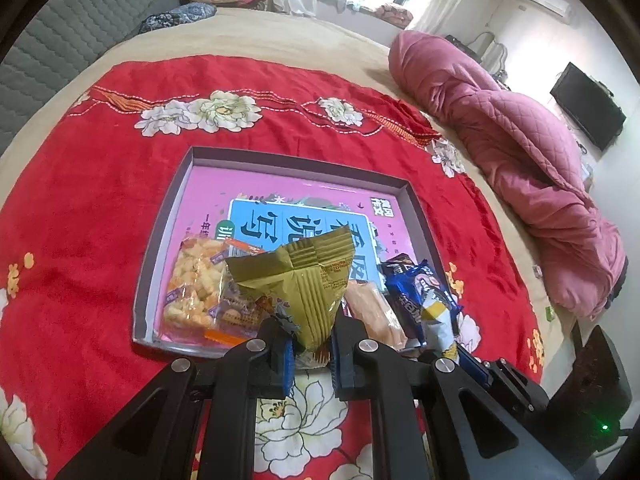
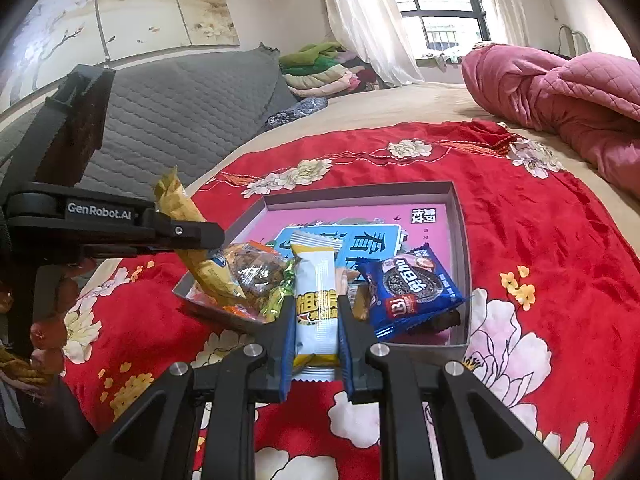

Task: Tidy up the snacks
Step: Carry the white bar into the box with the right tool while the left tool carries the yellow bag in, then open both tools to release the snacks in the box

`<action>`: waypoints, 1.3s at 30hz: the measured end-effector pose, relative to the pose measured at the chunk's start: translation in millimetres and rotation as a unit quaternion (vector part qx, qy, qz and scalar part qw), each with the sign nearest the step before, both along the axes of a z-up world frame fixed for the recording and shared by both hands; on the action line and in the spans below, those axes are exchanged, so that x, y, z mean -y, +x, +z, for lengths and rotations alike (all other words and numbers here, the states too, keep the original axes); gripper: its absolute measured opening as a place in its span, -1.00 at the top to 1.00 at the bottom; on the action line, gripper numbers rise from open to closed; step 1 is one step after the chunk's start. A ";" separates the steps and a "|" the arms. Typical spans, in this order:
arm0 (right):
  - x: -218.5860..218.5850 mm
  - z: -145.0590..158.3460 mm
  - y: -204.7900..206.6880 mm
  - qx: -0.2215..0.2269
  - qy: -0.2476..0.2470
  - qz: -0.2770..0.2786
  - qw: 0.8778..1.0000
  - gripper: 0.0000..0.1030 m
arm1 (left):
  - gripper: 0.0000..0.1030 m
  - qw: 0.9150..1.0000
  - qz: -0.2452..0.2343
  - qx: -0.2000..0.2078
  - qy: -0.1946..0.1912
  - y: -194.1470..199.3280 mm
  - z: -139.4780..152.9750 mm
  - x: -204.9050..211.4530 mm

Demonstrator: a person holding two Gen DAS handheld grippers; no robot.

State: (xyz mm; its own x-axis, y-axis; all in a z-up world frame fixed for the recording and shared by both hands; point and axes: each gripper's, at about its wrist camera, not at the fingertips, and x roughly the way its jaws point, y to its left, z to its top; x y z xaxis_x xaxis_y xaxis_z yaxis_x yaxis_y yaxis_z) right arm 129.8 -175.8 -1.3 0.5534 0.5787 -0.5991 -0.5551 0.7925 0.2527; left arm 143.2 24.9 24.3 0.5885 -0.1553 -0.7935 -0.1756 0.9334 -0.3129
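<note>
Only the right wrist view shows the left gripper (image 2: 200, 236) from the side, reaching in level from the left with its olive-gold packet (image 2: 188, 236) slanting from upper left to lower right over the near left corner of the shallow box (image 2: 460, 216). From its own camera, the left gripper (image 1: 312, 344) is clamped on that packet's narrow lower end, and the olive-gold packet (image 1: 304, 280) fans upward, long axis running away from the camera.

The right gripper (image 2: 316, 320) is closed on a white and yellow bar (image 2: 314, 300) that points straight ahead, its far end over the box's near edge. A blue cookie pack (image 2: 408, 292) and a puffed-snack bag (image 1: 196, 284) crowd the box's near half; the far half is bare pink lining, and the red floral blanket (image 2: 540, 240) lies open around it on the bed
</note>
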 end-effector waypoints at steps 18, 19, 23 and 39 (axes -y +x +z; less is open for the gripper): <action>-12.1 -1.7 14.0 0.018 -0.017 -0.021 0.999 0.63 | 0.74 0.999 -0.003 -0.038 0.000 15.9 -29.1 3.4; -12.8 -2.2 15.0 0.018 -0.019 -0.021 0.999 0.63 | 0.74 0.999 -0.003 -0.038 0.000 16.2 -29.8 3.4; -16.5 -6.2 19.9 0.019 -0.035 -0.031 0.999 0.63 | 0.74 0.999 -0.003 -0.043 0.002 19.5 -34.6 4.2; -24.3 -17.4 33.6 0.017 -0.050 -0.036 0.998 0.63 | 0.74 0.998 -0.006 -0.055 0.005 28.8 -44.0 4.7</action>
State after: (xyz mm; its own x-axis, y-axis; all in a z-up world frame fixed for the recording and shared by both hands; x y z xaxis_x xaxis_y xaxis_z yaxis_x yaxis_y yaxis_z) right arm 163.4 -151.5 -18.7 0.6125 0.4747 -0.6320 -0.5024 0.8511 0.1523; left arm 172.0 20.2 -19.6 0.4954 -0.1543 -0.8548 -0.1972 0.9384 -0.2837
